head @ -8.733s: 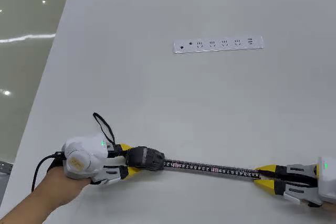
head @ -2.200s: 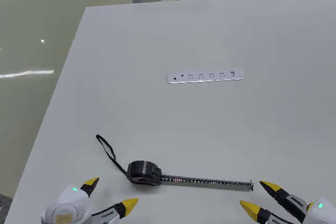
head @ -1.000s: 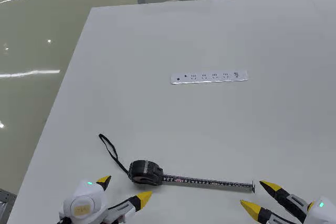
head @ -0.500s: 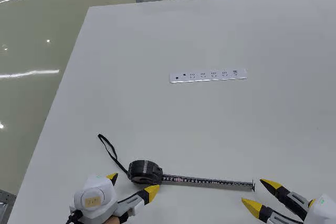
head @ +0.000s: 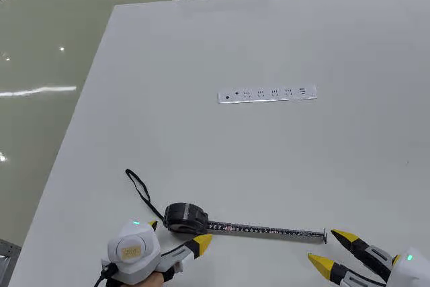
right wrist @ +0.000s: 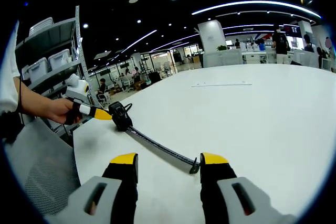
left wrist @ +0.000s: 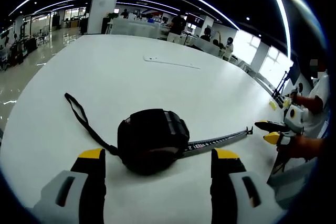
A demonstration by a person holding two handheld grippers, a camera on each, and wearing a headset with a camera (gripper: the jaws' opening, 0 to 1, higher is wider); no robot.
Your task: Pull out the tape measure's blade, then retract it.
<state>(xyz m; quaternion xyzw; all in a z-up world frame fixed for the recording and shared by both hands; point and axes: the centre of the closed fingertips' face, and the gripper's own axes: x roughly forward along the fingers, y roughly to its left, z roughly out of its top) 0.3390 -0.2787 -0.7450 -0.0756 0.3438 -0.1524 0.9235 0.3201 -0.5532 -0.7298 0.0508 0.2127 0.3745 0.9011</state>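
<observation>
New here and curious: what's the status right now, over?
Left gripper open around tape case; right gripper open near blade tip. Blade out, flat on table. Power strip well clear.

One tabletop (head: 201,45) carries two loose things: one black tape measure (head: 186,218), at seven o'clock in the head view, and one white power strip (head: 267,93), toward one o'clock from it. The tape measure has one blade (head: 269,231) and one wrist strap (head: 140,189). There are two tools: the left tool (head: 178,232) at seven o'clock, the right tool (head: 325,247) at five.
</observation>
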